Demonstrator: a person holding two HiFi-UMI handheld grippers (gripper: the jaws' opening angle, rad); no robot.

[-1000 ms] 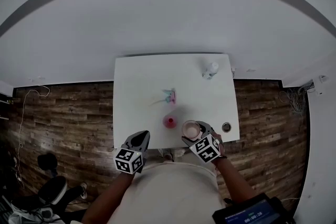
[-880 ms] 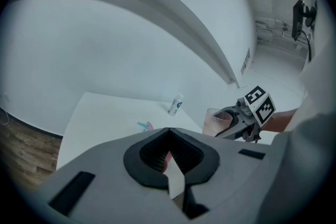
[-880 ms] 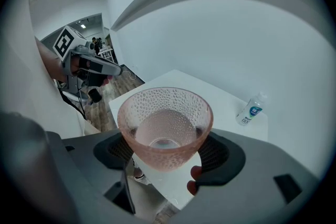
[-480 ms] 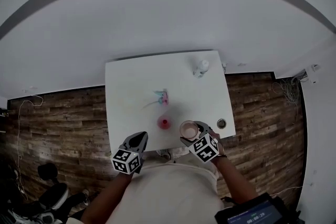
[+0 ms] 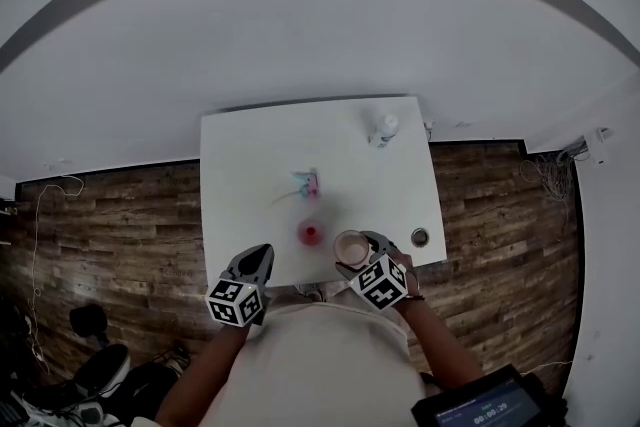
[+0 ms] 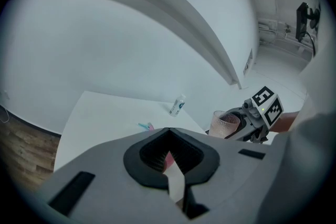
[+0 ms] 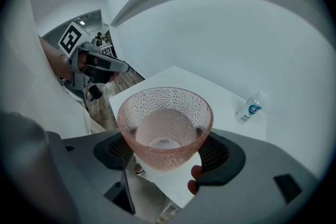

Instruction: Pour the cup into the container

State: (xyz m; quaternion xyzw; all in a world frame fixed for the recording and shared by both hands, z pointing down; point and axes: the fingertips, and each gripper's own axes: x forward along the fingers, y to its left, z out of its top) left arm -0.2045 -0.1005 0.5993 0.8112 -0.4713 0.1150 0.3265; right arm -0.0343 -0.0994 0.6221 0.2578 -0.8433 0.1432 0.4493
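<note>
The right hand-held gripper (image 7: 167, 150) is clamped on the cup (image 7: 165, 128), a pink dimpled glass with one jaw pressed to each side of its lower wall. The cup stands upright, its long axis vertical and its wide mouth pointing up; whether anything is in it cannot be told. In the head view the cup (image 5: 349, 245) sits over the near edge of the white table (image 5: 250, 165), just right of the small pink container (image 5: 310, 233) and apart from it.

The left hand-held gripper (image 6: 169, 131) is closed on nothing: its jaw tips meet, and only a thin slit shows behind them. It hangs at the near left edge of the table (image 6: 100, 118), well left of the cup (image 6: 224, 124).

Farther back, a small teal and pink item (image 5: 308, 183) lies near the table's middle. A white bottle (image 5: 384, 128) with a blue label rests by the far right corner.
</note>
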